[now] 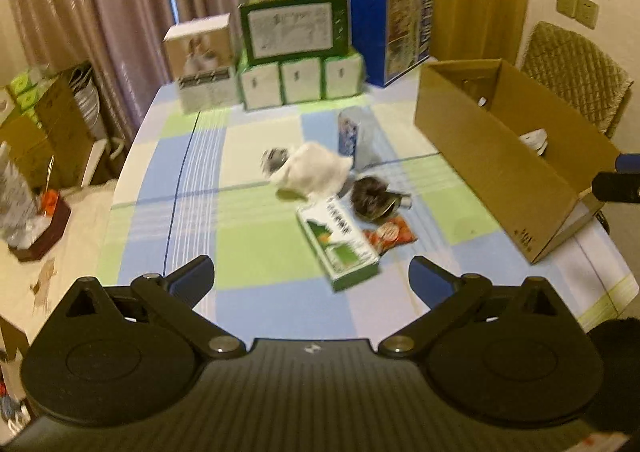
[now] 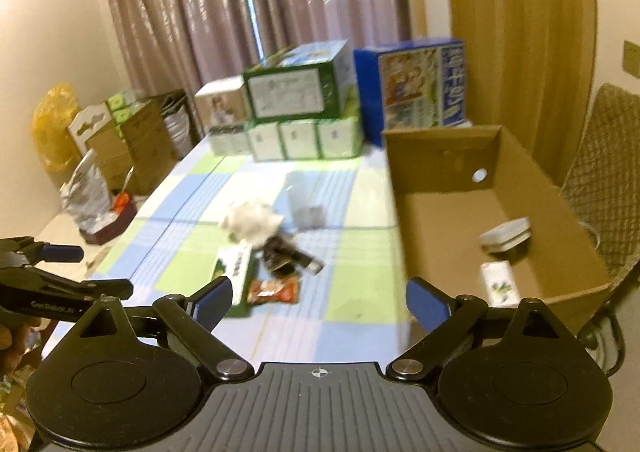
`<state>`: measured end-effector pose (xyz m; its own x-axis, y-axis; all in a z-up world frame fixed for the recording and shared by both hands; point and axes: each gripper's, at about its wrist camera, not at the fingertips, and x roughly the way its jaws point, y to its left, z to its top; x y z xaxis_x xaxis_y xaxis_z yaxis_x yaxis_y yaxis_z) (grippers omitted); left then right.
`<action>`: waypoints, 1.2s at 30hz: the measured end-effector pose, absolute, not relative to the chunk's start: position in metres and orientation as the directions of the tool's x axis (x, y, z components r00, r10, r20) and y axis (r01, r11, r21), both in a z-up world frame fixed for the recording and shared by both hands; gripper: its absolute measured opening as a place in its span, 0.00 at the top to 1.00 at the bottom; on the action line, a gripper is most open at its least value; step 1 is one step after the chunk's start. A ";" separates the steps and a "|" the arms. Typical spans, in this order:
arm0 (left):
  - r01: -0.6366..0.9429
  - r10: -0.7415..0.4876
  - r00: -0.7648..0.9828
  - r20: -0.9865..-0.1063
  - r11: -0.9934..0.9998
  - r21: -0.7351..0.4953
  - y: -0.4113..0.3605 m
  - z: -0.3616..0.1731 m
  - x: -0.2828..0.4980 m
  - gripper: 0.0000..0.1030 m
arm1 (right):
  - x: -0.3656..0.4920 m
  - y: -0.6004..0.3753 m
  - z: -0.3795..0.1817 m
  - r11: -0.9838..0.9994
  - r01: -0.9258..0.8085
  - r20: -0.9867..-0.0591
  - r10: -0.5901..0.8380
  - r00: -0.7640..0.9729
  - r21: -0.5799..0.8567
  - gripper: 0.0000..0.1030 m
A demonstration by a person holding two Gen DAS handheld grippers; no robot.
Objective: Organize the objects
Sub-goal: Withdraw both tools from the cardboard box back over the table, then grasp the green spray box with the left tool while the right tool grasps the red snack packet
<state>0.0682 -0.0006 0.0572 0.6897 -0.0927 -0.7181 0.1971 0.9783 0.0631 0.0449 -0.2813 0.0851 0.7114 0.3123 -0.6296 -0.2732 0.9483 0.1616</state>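
Nearest the cameras, the left gripper (image 1: 311, 276) and the right gripper (image 2: 319, 298) both hover over the checked tablecloth (image 1: 256, 260) with fingers spread wide and nothing between them. Just ahead of the left gripper, at about 12 o'clock, lies a green and white carton (image 1: 338, 244) flat on the cloth, with a red snack packet (image 1: 390, 234) touching its 3 o'clock side. Beyond these sits a dark round object (image 1: 370, 197), too blurred to name, and at its 10 o'clock a crumpled white cloth (image 1: 310, 169) partly covering a small dark item. A blue and white pouch (image 1: 350, 131) stands just past the cloth at 1 o'clock. To the 2 o'clock side of the clutter stands an open cardboard box (image 2: 440, 171); inside it rest a white lidded container (image 2: 506, 234) and a small white packet (image 2: 500, 286). Farthest, at 12 o'clock, stacked green cartons (image 1: 296, 47) and a blue box (image 1: 394, 27) line the table's far edge before the curtains (image 1: 100, 11).
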 end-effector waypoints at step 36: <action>0.316 -0.218 0.552 -0.805 0.948 -0.041 -0.026 -0.068 0.193 0.23 | 0.159 -0.238 -0.042 0.962 -0.199 -0.766 0.269 0.584 0.185 0.29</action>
<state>0.1926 -0.0258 -0.0679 0.5516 -0.2183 -0.8050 0.3157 0.9480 -0.0408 0.1586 -0.2385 -0.0422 0.5839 0.2686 -0.7661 -0.1992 0.9622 0.1855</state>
